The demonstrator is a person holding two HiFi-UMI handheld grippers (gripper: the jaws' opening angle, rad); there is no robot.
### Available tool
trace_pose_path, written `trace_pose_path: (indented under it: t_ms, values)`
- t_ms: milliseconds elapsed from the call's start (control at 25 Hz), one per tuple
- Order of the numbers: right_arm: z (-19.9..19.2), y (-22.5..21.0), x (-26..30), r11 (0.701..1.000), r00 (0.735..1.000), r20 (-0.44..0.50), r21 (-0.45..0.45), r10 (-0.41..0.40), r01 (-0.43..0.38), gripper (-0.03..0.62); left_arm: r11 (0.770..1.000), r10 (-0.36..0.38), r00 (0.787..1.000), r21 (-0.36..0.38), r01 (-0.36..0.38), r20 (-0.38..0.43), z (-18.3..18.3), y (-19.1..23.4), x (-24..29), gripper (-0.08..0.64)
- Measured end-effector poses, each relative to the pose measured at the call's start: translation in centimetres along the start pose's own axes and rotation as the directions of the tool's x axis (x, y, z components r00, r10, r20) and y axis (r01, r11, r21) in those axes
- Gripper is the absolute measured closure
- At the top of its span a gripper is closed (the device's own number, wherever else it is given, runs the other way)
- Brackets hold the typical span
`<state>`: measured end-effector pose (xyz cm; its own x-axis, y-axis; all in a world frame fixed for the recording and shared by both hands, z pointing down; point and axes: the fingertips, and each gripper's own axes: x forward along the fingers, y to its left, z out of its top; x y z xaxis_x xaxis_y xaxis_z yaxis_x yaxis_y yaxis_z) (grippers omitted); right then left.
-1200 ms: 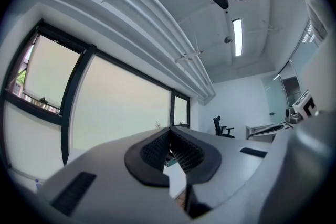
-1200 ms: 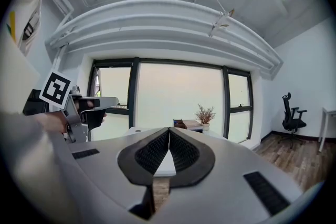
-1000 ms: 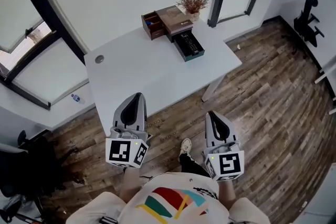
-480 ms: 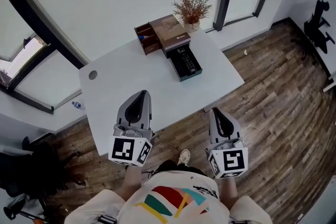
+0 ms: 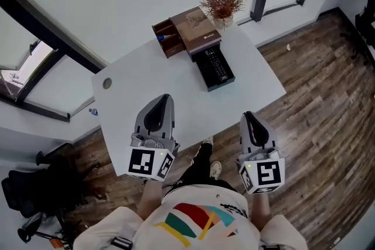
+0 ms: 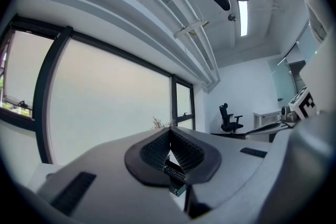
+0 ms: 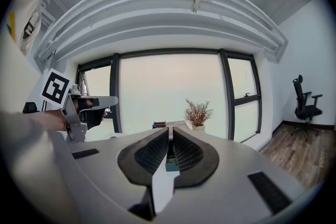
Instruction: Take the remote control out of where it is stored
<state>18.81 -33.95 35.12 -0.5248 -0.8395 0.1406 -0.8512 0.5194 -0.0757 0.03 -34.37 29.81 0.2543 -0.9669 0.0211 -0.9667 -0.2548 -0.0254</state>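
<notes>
A black remote control (image 5: 215,62) lies in a dark drawer (image 5: 206,76) pulled out of a brown wooden box (image 5: 195,30) at the far side of the white table (image 5: 170,88). My left gripper (image 5: 160,100) hangs shut and empty over the table's near edge. Off the near right corner, above the floor, my right gripper (image 5: 249,117) is also shut and empty. Both are well short of the drawer. The left gripper view shows the remote (image 6: 172,171) through the gap below its closed jaw tips. In the right gripper view the drawer (image 7: 170,166) sits straight ahead.
A dried plant in a pot (image 5: 223,0) stands right behind the box. The box's left compartment (image 5: 166,38) is open with a blue item inside. A round cable hole (image 5: 106,83) marks the table's left end. Windows run behind; a dark office chair (image 5: 32,193) stands on the floor left.
The person has stepped closer to the table. Both grippers have moved forward, the left one now over the table's edge. The jaws stayed shut.
</notes>
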Motion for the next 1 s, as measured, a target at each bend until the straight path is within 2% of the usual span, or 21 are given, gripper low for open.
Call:
trace_pose_path:
  t_ms: [240, 400, 480, 520, 600, 680, 720, 840, 1000]
  values:
    - [0.9, -2.2, 5.6, 0.998, 0.999, -0.034, -0.062, -0.036, 0.034, 0.58, 0.999, -0.01, 0.997, -0.049, 0.013, 0.075, -0.3, 2.4, 6.9, 0.552]
    - [2.3, -2.4, 10.8, 0.996, 0.998, -0.064, -0.088, -0.005, -0.001, 0.569, 0.998, 0.008, 0.994, -0.068, -0.001, 0.106, 0.6, 5.3, 10.5, 0.552]
    - [2.4, -2.6, 13.7, 0.995, 0.993, -0.112, -0.096, 0.022, -0.033, 0.566, 0.997, 0.013, 0.994, -0.074, -0.005, 0.11, 0.6, 6.4, 12.0, 0.552]
    - [1.9, -2.5, 15.1, 0.994, 0.988, -0.151, -0.093, 0.039, -0.053, 0.55, 0.996, 0.018, 0.994, -0.087, -0.009, 0.105, 0.2, 6.9, 12.5, 0.552]
    - [0.6, -2.3, 17.7, 0.994, 0.973, -0.221, -0.068, 0.066, -0.083, 0.474, 0.993, 0.025, 0.996, -0.12, -0.015, 0.081, -1.1, 7.9, 13.4, 0.552]
    - [-0.8, -2.4, 19.8, 0.995, 0.96, -0.271, -0.056, 0.064, -0.082, 0.344, 0.991, 0.022, 0.999, -0.133, -0.015, 0.046, -2.5, 8.3, 14.3, 0.552]
    - [-1.4, -2.5, 20.6, 0.995, 0.955, -0.292, -0.07, 0.051, -0.075, 0.313, 0.992, 0.017, 0.999, -0.129, -0.013, 0.031, -3.0, 8.4, 14.7, 0.552]
    - [-3.0, -2.9, 22.7, 0.989, 0.936, -0.352, -0.132, 0.018, -0.069, 0.292, 0.992, 0.007, 1.0, -0.124, -0.009, -0.016, -4.5, 8.6, 16.0, 0.552]
    - [-6.4, -3.3, 24.7, 0.989, 0.889, -0.458, -0.118, 0.028, -0.092, 0.293, 0.991, 0.015, 0.995, -0.132, -0.028, -0.103, -7.1, 8.5, 17.0, 0.552]
